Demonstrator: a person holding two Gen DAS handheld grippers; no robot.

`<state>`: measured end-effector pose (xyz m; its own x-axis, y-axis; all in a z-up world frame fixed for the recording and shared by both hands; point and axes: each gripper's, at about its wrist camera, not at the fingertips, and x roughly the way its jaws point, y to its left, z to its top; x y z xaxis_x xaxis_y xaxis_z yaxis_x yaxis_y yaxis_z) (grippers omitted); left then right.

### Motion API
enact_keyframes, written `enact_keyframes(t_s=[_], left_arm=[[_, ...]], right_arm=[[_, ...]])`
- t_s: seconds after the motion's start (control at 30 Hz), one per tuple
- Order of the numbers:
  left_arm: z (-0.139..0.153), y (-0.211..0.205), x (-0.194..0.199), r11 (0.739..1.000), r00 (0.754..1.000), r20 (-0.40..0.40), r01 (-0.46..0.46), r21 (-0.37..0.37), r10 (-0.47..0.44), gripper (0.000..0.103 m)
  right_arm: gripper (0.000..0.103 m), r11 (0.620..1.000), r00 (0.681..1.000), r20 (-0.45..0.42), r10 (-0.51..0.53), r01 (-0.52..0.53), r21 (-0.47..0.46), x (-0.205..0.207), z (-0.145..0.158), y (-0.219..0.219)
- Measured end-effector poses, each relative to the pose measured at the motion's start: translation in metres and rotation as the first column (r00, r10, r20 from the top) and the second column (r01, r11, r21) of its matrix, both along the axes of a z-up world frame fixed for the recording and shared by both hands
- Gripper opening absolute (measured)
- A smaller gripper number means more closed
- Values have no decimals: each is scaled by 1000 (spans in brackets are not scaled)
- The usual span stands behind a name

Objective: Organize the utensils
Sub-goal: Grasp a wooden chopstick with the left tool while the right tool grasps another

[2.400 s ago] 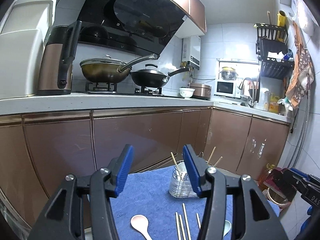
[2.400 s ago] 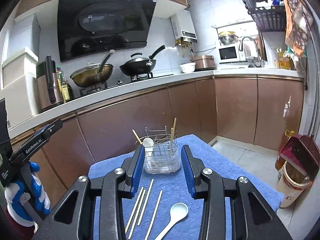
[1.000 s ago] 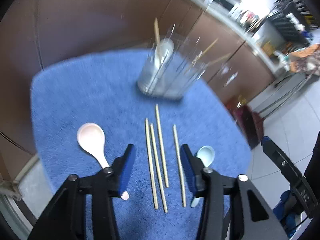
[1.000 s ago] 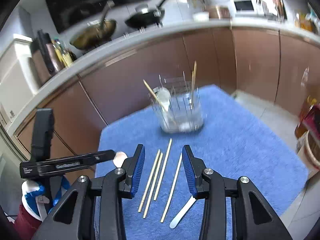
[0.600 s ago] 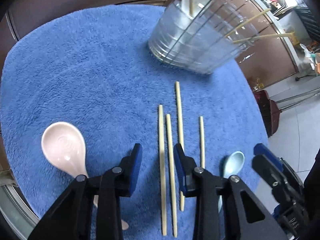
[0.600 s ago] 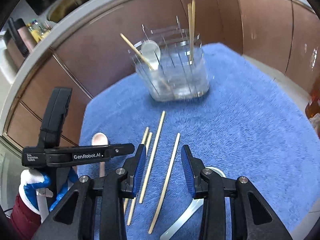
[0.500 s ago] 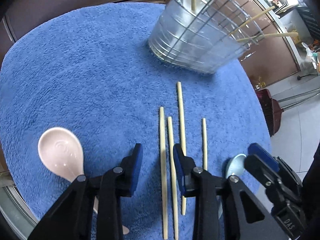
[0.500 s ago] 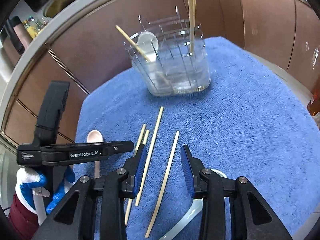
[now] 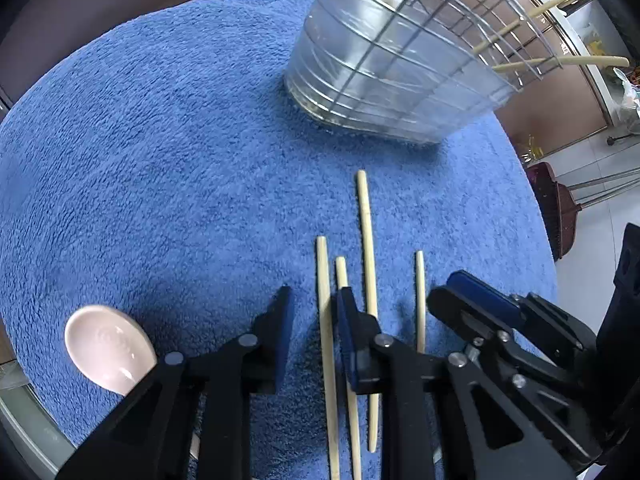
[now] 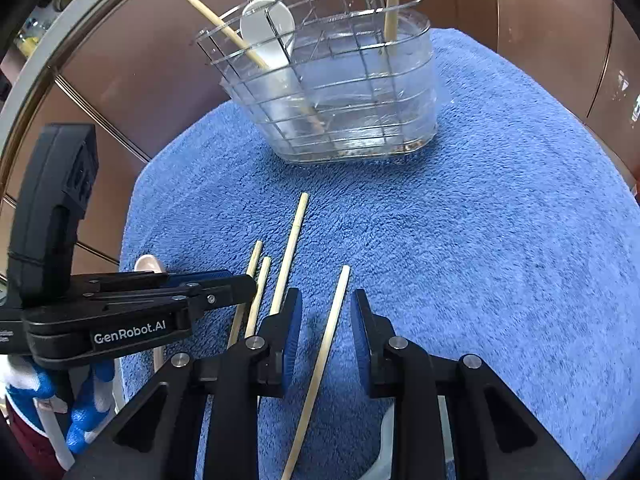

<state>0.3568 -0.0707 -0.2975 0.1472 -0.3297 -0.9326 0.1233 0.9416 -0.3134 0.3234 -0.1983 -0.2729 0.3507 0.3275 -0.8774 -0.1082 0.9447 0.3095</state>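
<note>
Several loose wooden chopsticks lie side by side on a blue towel (image 9: 160, 152). My left gripper (image 9: 314, 308) is open, low over the towel, its jaws astride the leftmost chopstick (image 9: 326, 320). My right gripper (image 10: 324, 312) is open, its jaws astride the rightmost chopstick (image 10: 330, 320), which also shows in the left wrist view (image 9: 419, 292). A pink spoon (image 9: 108, 348) lies at the left. A pale spoon handle (image 10: 384, 452) lies under the right gripper. The wire utensil holder (image 10: 340, 92) stands at the back with a spoon and chopsticks in it.
The towel (image 10: 500, 260) covers a small table in front of brown kitchen cabinets (image 10: 540, 20). The left gripper's body (image 10: 120, 312) shows close to the right gripper. A dark red bin (image 9: 556, 208) stands on the floor to the right.
Both grippers have dropped from looking across the kitchen down to the towel. Each one's jaws have narrowed around a chopstick. The chopsticks and spoons have not moved.
</note>
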Motion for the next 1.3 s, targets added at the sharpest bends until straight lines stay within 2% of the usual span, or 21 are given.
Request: enact_keyframes(t_s=[0.17,0.33,0.67,0.93,1.1,1.3], left_arm=[[-3,-5,3,1000,1000,-8,5,10,-5,12],[-4,-1,6,999,1000,0,21,28,-21,9],[-7,3,8,1000,1000,-8,18,17,-18,9],[-6,0,-2,999,999,40,-1,44,-1,6],[-3,4,-14,999,996,72,-42,-11,43,5],[24,16,-38,998,984,171,-55,-30,59,6]], right_arm=[[21,999,1000,-24,17,-17,-37,12,-9,9],[9,995,998,-55,34,-39,-97,23,-23,20],[8,996,997,-75,12,-18,-86,26,-23,18],[9,986,998,-61,16,-26,-167,29,-26,36],[6,993,998,-56,-17,10,-119,23,-24,42],[6,998,1000,10,1,-1,-55,0,-5,45]])
